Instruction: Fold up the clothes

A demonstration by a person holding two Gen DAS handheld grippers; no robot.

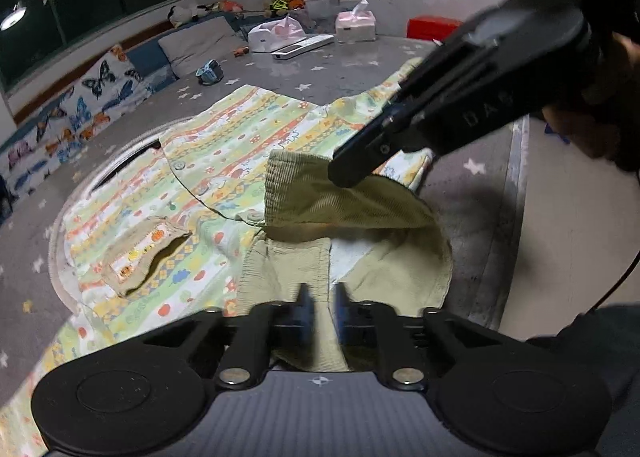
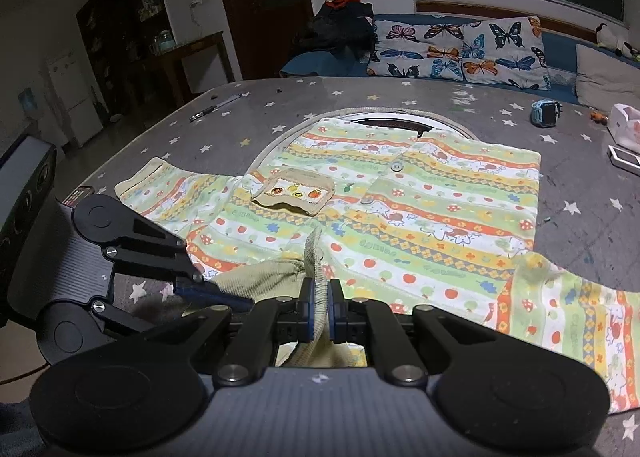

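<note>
A child's shirt (image 1: 224, 161) with green, orange and yellow stripes lies flat on the grey star-print table (image 1: 360, 69). It also shows in the right wrist view (image 2: 420, 217), with a chest pocket (image 2: 294, 195). Its olive corduroy collar (image 1: 320, 197) is lifted at the near edge. My left gripper (image 1: 320, 297) is shut on the collar's near part. My right gripper (image 2: 320, 305) is shut on the collar's ribbed edge (image 2: 316, 257). In the left wrist view the right gripper (image 1: 352, 173) comes in from the upper right. In the right wrist view the left gripper (image 2: 224, 293) is at the left.
Tissue packs (image 1: 356, 25), a remote (image 1: 302, 47), a red box (image 1: 432, 27) and a blue toy (image 1: 210, 71) sit at the table's far side. Pens (image 2: 216, 107) lie far left. A sofa with butterfly cushions (image 2: 460, 49) is behind. A phone (image 2: 78, 195) lies near the edge.
</note>
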